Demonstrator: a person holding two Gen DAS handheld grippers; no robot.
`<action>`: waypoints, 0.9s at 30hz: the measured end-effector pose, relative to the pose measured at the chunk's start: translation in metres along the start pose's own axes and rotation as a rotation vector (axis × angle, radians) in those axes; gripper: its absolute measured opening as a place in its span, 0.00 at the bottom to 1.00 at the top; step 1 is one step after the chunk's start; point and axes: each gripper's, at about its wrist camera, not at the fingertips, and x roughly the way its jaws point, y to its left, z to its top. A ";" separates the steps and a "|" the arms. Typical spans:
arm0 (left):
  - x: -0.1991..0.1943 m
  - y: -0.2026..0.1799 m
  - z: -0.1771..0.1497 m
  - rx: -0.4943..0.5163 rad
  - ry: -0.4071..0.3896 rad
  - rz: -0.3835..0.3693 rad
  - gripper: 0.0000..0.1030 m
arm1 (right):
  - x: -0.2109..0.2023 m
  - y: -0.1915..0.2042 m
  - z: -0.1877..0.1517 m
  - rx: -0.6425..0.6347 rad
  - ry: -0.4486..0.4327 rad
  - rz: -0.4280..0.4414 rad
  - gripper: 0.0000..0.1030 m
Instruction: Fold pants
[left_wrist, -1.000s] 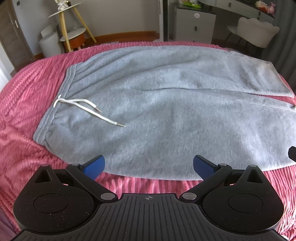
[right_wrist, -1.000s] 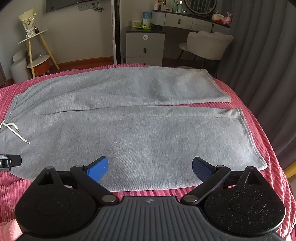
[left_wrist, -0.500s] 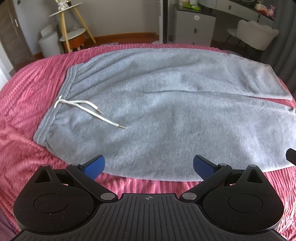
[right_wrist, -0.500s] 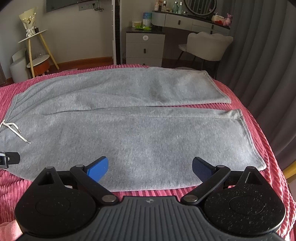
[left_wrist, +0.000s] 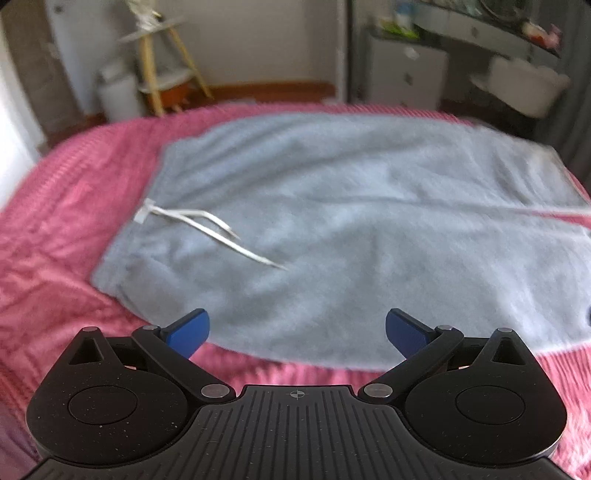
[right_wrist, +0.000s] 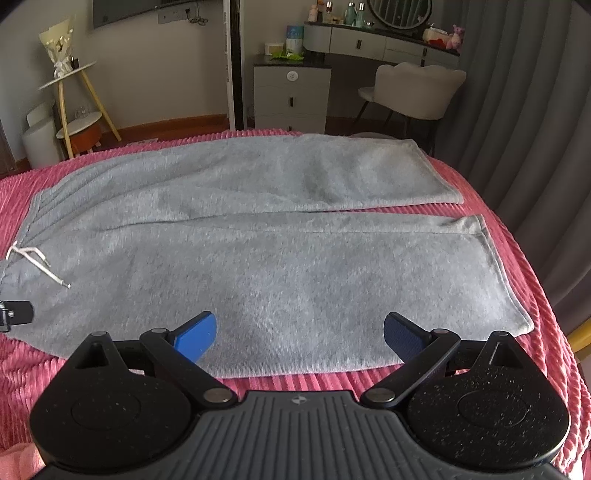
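Grey sweatpants (right_wrist: 295, 258) lie flat across a pink ribbed bedspread (right_wrist: 535, 280), waistband to the left, both legs running right. A white drawstring (left_wrist: 207, 229) trails over the waist area; it also shows in the right wrist view as the drawstring (right_wrist: 33, 258). My left gripper (left_wrist: 297, 332) is open above the near edge of the pants by the waist, nothing between its blue pads. My right gripper (right_wrist: 299, 338) is open over the near edge of the closer leg, holding nothing. The left wrist view is blurred by motion. The left gripper's tip (right_wrist: 14, 314) shows at the far left of the right wrist view.
Beyond the bed stand a wooden tripod shelf (right_wrist: 74, 103), a white cylinder bin (right_wrist: 38, 142), a grey drawer unit (right_wrist: 291, 96), a pale chair (right_wrist: 417, 92) and a vanity. Dark curtains (right_wrist: 535, 110) hang along the right side.
The left gripper has pulled back and tilted, so the pants look smaller and farther, with blur. The right gripper has barely shifted. Both stay open.
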 end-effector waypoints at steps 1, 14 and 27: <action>-0.001 0.003 0.001 -0.006 -0.016 0.024 1.00 | 0.000 -0.003 0.003 0.011 -0.006 0.013 0.95; 0.063 -0.031 0.049 -0.282 -0.002 0.014 1.00 | 0.115 -0.083 0.116 0.329 -0.059 0.160 0.95; 0.193 -0.083 0.043 -0.361 -0.162 0.292 1.00 | 0.370 -0.111 0.261 0.499 0.102 0.096 0.91</action>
